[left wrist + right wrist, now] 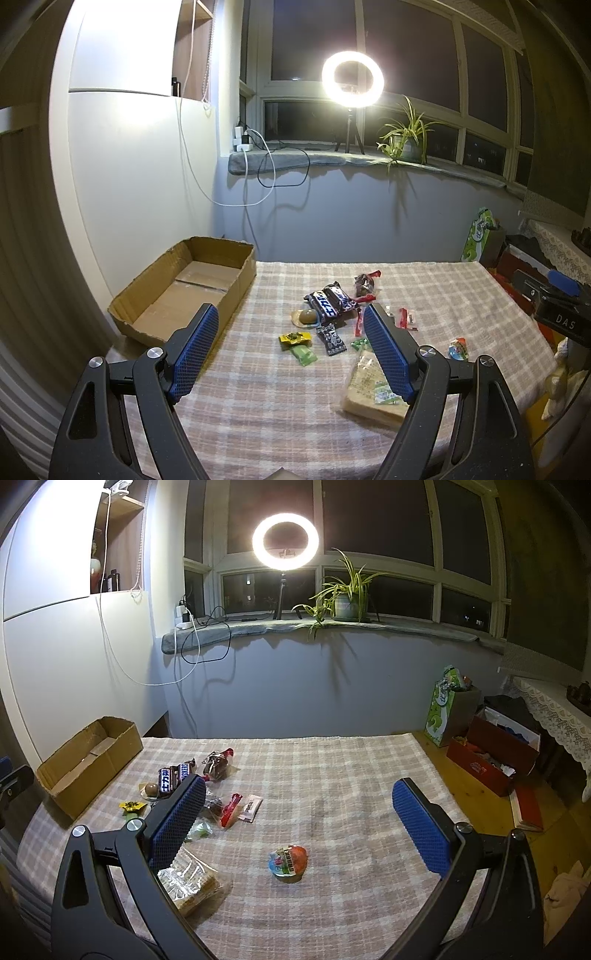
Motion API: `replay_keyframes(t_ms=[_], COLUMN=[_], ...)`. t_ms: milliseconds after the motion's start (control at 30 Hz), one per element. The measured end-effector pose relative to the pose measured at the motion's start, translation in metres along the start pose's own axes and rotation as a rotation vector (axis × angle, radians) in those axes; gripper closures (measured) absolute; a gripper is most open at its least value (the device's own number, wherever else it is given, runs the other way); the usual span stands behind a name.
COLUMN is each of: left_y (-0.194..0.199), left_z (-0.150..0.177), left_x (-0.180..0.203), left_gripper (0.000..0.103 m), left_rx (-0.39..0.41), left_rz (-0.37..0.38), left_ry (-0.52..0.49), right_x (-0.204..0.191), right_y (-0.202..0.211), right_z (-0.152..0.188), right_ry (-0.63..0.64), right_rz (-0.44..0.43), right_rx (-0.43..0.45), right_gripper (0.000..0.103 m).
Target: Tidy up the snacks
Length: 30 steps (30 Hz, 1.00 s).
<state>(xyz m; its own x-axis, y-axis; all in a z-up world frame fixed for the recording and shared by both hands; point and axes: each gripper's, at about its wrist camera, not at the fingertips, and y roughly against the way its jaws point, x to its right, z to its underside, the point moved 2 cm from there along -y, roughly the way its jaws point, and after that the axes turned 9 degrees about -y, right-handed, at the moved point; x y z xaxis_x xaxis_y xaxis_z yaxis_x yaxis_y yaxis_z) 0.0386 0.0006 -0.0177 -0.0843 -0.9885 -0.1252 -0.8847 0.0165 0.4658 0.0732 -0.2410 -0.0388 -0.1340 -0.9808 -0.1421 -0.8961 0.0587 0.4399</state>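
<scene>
Both grippers hang above the checked table [332,775] with nothing in them. The left gripper [291,314] has its blue pads [195,354] spread wide, framing the snack pile; the right pad overlaps the wrapped sandwich [369,391] in view, though I cannot tell if it touches. The right gripper [299,790] is spread wide too, over bare cloth, with the egg-shaped sweet [290,860] lying between and below its pads. The chocolate bars [330,301] and small candies lie loose mid-table. The cardboard box [184,288] sits at the table's left edge.
</scene>
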Motion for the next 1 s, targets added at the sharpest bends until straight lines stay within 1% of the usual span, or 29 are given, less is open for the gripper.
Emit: replay_keyframes(t_ms=[1000], left_y=[-0.0019], left_z=[0.0009], left_x=[0.0004], left_gripper=[0.022], left_rx=[-0.009], left_rz=[0.011], left_ry=[0.009], right_x=[-0.0066], right_y=[-0.0022], right_z=[0.0032], right_ry=[0.002], right_rz=[-0.005], right_rx=[-0.006], right_gripper=[0.000])
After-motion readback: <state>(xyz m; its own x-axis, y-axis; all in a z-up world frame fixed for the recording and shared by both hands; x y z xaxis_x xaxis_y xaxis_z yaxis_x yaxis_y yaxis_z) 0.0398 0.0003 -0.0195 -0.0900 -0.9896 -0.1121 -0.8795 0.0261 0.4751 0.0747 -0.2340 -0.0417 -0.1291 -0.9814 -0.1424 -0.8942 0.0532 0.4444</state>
